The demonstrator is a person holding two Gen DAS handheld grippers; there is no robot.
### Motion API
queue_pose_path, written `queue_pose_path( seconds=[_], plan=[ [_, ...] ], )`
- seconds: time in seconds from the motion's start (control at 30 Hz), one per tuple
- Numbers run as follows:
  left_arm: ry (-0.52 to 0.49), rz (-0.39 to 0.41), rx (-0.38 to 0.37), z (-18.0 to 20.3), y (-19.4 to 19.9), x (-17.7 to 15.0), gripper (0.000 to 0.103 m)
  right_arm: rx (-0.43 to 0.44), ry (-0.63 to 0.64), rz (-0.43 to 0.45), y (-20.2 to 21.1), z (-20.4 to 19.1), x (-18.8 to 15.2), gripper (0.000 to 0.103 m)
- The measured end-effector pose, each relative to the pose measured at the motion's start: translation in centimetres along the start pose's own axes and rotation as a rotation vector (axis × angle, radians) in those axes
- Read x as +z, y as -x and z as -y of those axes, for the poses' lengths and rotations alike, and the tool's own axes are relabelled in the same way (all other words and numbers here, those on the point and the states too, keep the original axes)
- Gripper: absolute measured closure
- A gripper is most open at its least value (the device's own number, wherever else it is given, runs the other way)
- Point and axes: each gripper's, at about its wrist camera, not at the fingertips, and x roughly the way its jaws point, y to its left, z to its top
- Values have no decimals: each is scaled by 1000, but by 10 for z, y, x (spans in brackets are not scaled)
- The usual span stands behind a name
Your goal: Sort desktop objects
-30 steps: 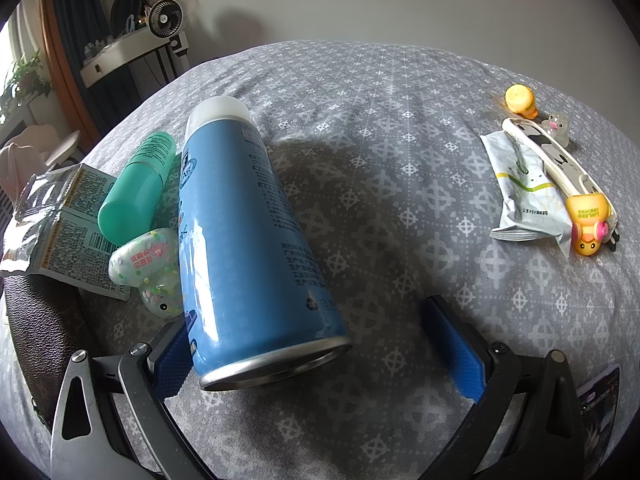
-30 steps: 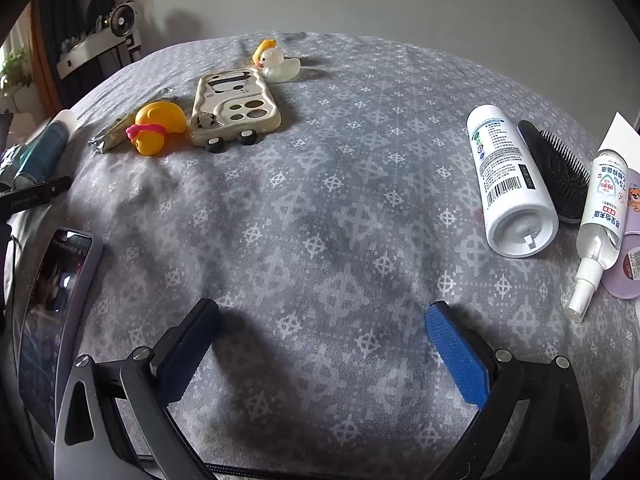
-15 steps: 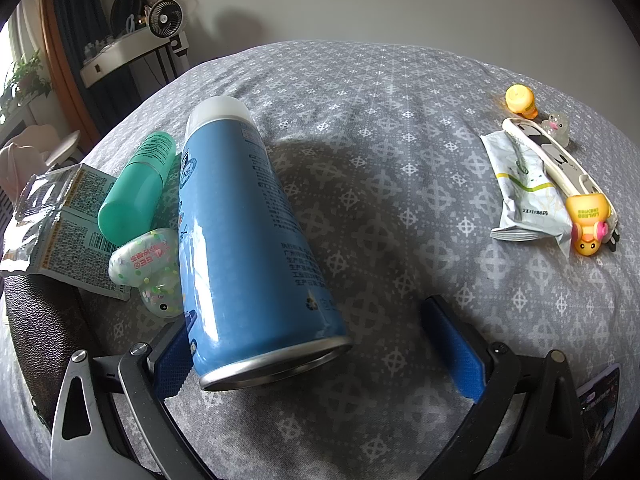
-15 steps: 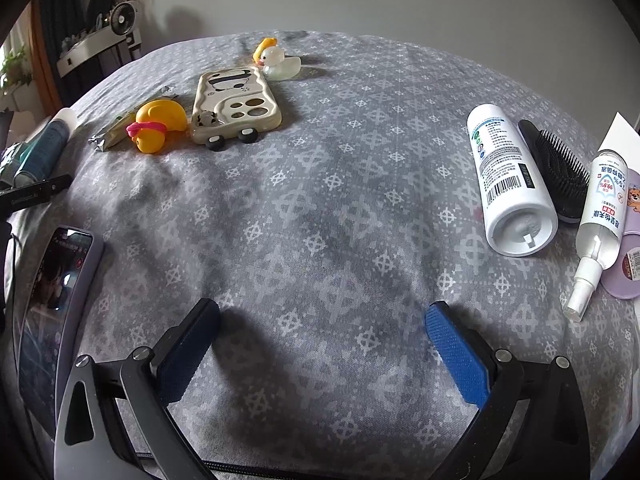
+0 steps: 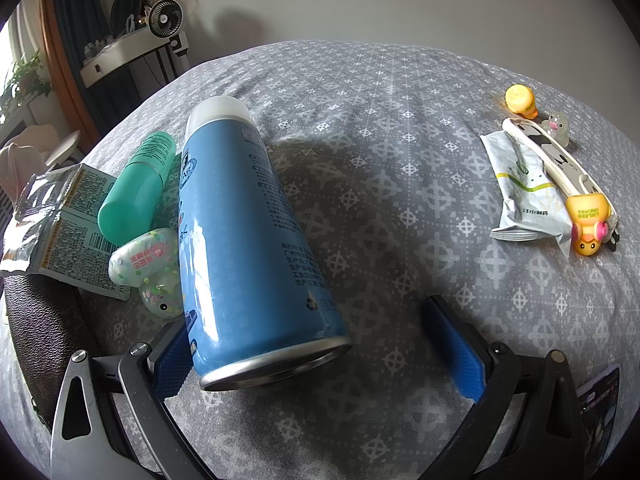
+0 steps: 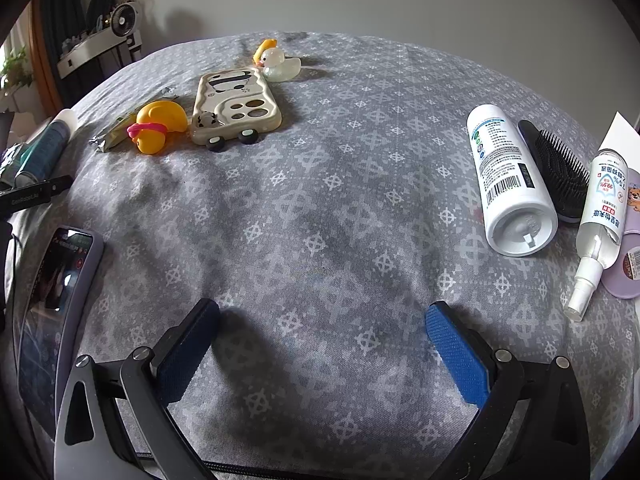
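In the left wrist view a big blue spray can (image 5: 244, 236) lies on the grey patterned cloth (image 5: 380, 184), its base between the wide-open jaws of my left gripper (image 5: 316, 340) and against the left pad. A green bottle (image 5: 138, 188), a dotted mushroom toy (image 5: 150, 268) and foil sachets (image 5: 52, 220) lie left of it. My right gripper (image 6: 320, 344) is open and empty over bare cloth. In the right wrist view a white bottle (image 6: 508, 180), a black hairbrush (image 6: 560, 176) and a small spray bottle (image 6: 600, 220) lie at the right.
A yellow duck (image 6: 158, 126), a panda phone case (image 6: 234, 104) and a clear duck (image 6: 280, 64) lie far left in the right wrist view. A phone (image 6: 52, 312) lies at the left edge. A white pouch (image 5: 524, 188) lies right in the left wrist view.
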Motion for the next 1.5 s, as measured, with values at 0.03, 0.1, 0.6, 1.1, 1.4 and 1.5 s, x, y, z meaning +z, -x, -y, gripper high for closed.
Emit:
queue_pose_path(
  seconds=[0.03,0.1,0.6,1.1,1.4,1.5],
  plan=[
    [0,0,0,0,0,0,0,0,0,0,0,0,0,0],
    [0,0,0,0,0,0,0,0,0,0,0,0,0,0],
    [0,0,0,0,0,0,0,0,0,0,0,0,0,0],
    [0,0,0,1,-1,1,0,-3,1,4,1,-1,-1,0],
    [0,0,0,0,-1,0,0,-3,2,14,0,-1,0,0],
    [0,0,0,0,-1,1,0,-3,2,16,0,-1,0,0]
  ],
)
